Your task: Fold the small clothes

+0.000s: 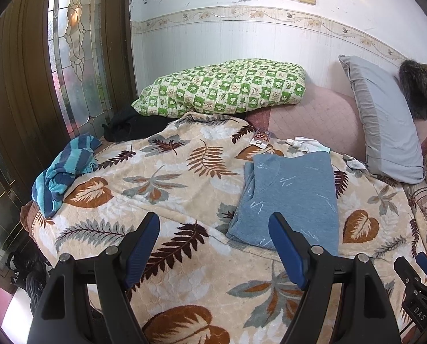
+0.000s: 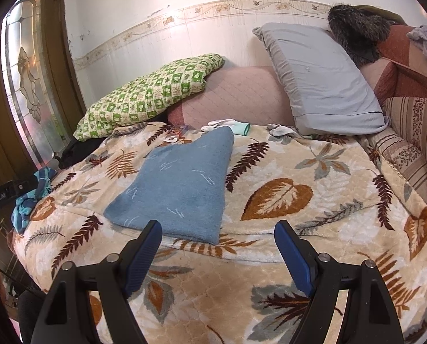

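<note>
Hovering with both my left tongs (image 1: 213,229) and right tongs (image 2: 217,236) apart and empty, I am judging the blue top (image 2: 179,183) folded and reaching next for the striped garment (image 1: 63,172).

**Colours and patterns on the bed**

We see a cream blanket (image 2: 270,154) printed with brown, rust and grey leaves. On it we find a folded blue top (image 2: 179,183) flecked with pale dashes, and a shirt (image 1: 61,172) striped turquoise and navy. We note a green-and-cream checked pillow (image 1: 222,89), a plain grey pillow (image 2: 322,80), and pink cushions (image 2: 236,97).
</note>
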`<state>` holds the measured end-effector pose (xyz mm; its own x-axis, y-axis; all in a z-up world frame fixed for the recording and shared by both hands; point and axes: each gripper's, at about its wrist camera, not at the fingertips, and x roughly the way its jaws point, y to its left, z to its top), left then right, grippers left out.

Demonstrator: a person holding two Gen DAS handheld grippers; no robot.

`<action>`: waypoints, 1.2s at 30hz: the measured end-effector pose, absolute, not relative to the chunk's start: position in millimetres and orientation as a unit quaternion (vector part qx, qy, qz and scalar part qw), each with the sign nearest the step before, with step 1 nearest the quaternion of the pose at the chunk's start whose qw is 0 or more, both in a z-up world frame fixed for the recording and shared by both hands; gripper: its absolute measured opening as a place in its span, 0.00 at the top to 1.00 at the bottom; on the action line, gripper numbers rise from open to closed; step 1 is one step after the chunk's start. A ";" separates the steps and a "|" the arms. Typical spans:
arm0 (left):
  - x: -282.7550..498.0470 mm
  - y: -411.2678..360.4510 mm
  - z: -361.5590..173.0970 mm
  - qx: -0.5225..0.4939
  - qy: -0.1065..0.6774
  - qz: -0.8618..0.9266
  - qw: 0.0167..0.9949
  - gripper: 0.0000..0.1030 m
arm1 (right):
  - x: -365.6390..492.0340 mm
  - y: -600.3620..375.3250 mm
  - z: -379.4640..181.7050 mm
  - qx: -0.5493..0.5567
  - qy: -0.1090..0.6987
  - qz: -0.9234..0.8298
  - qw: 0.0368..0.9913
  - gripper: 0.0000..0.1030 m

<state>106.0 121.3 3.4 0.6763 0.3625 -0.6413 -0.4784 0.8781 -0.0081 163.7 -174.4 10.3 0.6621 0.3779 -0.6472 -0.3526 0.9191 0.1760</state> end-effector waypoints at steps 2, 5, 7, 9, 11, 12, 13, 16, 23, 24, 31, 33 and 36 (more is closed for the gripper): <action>106.1 121.7 2.1 -0.092 0.330 0.232 0.910 0.23 | 164.5 -175.2 11.9 0.009 0.360 0.191 0.913 0.19; 107.1 120.4 -2.5 -0.095 0.336 0.232 0.908 0.23 | 165.4 -175.8 13.1 -0.007 0.362 0.172 0.916 0.19; 107.3 118.4 -5.4 -0.097 0.339 0.231 0.907 0.23 | 165.8 -178.1 14.6 -0.018 0.363 0.153 0.919 0.19; 107.1 115.7 -8.0 -0.096 0.342 0.230 0.906 0.23 | 166.4 -181.7 15.8 -0.026 0.363 0.135 0.922 0.19; 107.3 113.1 -9.7 -0.094 0.344 0.228 0.906 0.23 | 168.2 -188.0 17.4 -0.030 0.362 0.117 0.924 0.19; 107.2 111.2 -10.1 -0.094 0.344 0.228 0.906 0.23 | 168.4 -189.5 18.0 -0.030 0.363 0.113 0.925 0.19; 107.1 112.4 -10.6 -0.095 0.344 0.227 0.906 0.23 | 169.2 -192.1 18.4 -0.031 0.362 0.107 0.925 0.19; 108.2 109.7 -12.2 -0.094 0.346 0.225 0.906 0.23 | 169.1 -197.2 19.0 -0.036 0.359 0.097 0.927 0.19; 109.4 103.7 -13.5 -0.091 0.348 0.222 0.906 0.23 | 168.8 -203.2 16.6 -0.038 0.358 0.087 0.929 0.19; 109.2 104.1 -13.2 -0.093 0.347 0.222 0.906 0.23 | 168.4 -203.9 16.0 -0.038 0.358 0.087 0.929 0.19; 109.9 106.2 -14.8 -0.094 0.350 0.221 0.905 0.23 | 167.1 -203.4 13.6 -0.038 0.359 0.083 0.929 0.19; 109.8 106.9 -15.1 -0.094 0.350 0.222 0.905 0.23 | 167.1 -203.3 13.3 -0.038 0.360 0.083 0.929 0.19; 110.1 107.6 -16.5 -0.096 0.352 0.222 0.904 0.23 | 166.2 -202.5 13.0 -0.039 0.360 0.082 0.929 0.19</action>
